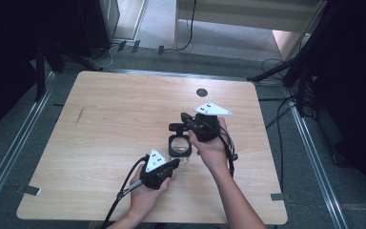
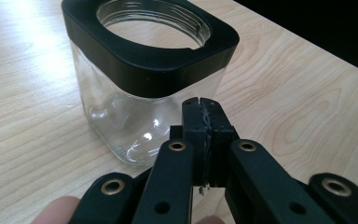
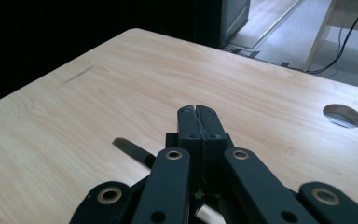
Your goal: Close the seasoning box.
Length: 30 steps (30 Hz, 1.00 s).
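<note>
With both sets of jaws clenched on nothing, the left gripper [image 2: 200,105] sits just in front of a lidless square glass jar [image 2: 142,88], right gripper [image 3: 198,112] behind it, on the wooden table [image 1: 109,124].

Clear glass jar [image 2: 135,88] sitting upright on the wooden table [image 1: 109,124], right of the table's middle on the near half. Body squarish with rounded corners, glass walls showing reflections. Black squared collar around the top, round threaded mouth inside it, standing open with no lid on. Nothing visible inside; wood grain showing through the bottom. From above, jar [image 1: 179,146] lying between the two grippers, just beside each. Left gripper [image 2: 201,108] pointing at its lower wall, jaws pressed together, contact with the glass hard to judge.
</note>
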Tool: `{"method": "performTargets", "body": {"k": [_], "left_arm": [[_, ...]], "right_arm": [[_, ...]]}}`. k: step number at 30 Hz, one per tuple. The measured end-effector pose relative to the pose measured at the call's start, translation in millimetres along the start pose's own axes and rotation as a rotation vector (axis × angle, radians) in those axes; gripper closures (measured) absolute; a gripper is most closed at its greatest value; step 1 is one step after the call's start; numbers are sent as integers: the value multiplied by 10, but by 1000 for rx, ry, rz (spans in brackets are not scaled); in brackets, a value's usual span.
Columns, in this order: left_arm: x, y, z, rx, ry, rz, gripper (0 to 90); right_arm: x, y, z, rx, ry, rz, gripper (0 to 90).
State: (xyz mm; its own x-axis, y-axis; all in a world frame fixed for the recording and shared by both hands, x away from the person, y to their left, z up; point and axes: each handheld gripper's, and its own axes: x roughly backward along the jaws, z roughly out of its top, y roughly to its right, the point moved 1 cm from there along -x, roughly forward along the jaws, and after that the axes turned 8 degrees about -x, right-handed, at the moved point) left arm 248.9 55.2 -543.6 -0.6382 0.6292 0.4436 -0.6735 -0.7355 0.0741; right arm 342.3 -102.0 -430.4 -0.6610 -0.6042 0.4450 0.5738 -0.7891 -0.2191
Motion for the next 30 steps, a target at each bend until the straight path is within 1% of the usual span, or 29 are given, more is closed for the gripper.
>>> {"method": "performTargets", "body": {"k": [3,5,8,10,11,12,15,16,17,18,20,24,25,26,27,29,30], "left_arm": [[20,-14,-1,6,10,4,900],[29,-18,3,8,17,8,900],[38,-23,11,8,23,12,900],[37,-21,14,7,27,14,900],[37,-21,14,7,27,14,900],[31,-16,16,7,28,16,900],[27,-10,18,6,29,16,900],[27,-10,18,6,29,15,900],[28,-10,18,5,28,15,899],[28,-10,18,5,28,15,897],[42,-15,16,-5,24,21,893],[131,-85,16,-6,34,18,884],[155,-105,15,-6,37,15,877],[197,-140,13,-6,41,17,867],[235,-173,9,-6,46,15,846],[317,-252,-3,-3,67,11,792],[352,-287,-8,-2,75,14,732]], "right_arm": [[50,-42,-136,5,0,17,900],[87,-73,-244,16,-2,17,900],[139,-115,-415,17,-4,23,900],[159,-135,-522,26,-1,19,900],[159,-135,-522,26,-1,19,900],[147,-142,-634,32,-17,11,900],[99,-127,-741,33,-42,6,900],[93,-113,-774,24,-24,17,900],[92,-105,-778,17,-18,21,900],[97,-103,-774,14,-20,16,900],[112,-102,-756,10,-4,12,900],[188,-89,-686,12,31,1,900],[217,-71,-664,9,41,-2,868],[235,-58,-652,4,51,-4,798],[263,-31,-631,-4,71,-14,700],[309,22,-601,-27,91,-23,517],[330,49,-589,-46,89,-30,409]]}}
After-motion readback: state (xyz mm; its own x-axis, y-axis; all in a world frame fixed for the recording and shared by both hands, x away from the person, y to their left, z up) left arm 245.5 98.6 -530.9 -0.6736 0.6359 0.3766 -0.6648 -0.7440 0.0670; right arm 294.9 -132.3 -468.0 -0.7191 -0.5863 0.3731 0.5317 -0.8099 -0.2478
